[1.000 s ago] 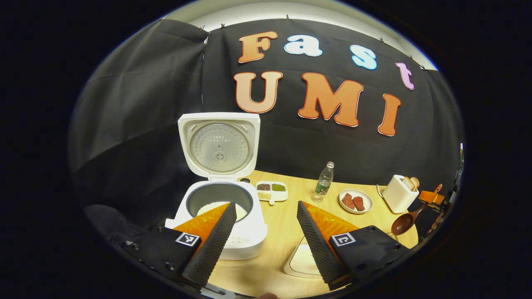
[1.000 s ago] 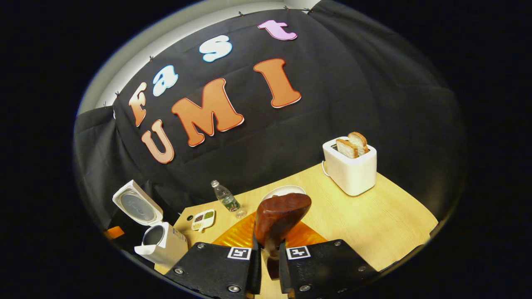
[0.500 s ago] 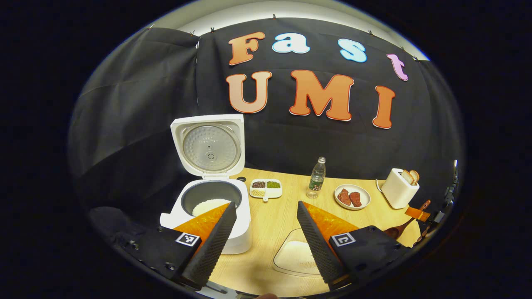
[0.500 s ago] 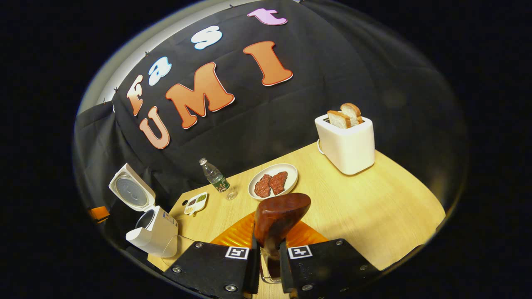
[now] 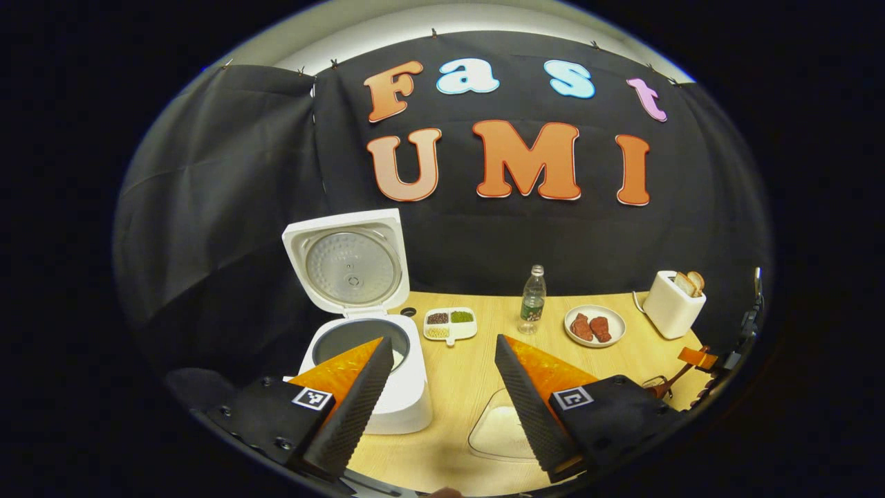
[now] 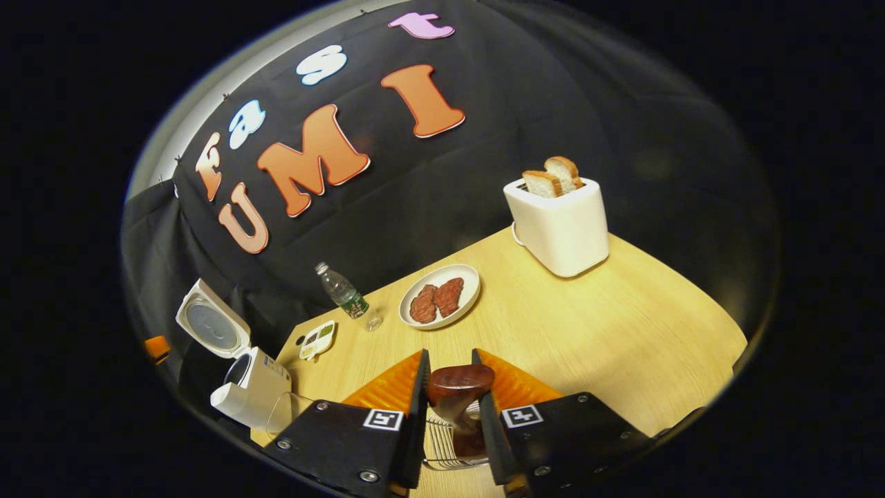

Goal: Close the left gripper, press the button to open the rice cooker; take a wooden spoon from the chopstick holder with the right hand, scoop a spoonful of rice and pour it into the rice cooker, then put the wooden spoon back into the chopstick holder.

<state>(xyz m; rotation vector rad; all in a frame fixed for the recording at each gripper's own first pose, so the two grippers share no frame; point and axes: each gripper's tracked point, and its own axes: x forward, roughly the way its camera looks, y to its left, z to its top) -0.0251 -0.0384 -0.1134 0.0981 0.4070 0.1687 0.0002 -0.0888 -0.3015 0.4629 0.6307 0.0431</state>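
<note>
Left gripper [image 5: 442, 360] is hanging open, rice cooker [image 5: 366, 373] lying lid-up at its 10 o'clock. Right gripper [image 6: 449, 377] is releasing the wooden spoon [image 6: 460, 387], standing upright in the chopstick holder [image 6: 442, 449] at 6 o'clock.

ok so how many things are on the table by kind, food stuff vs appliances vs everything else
appliances: 2 (rice cooker, toaster)
food and drink: 3 (plate of meat, divided dish of beans, water bottle)
utensils and holders: 3 (wooden spoon, wire chopstick holder, clear rice dish)
total: 8
</note>
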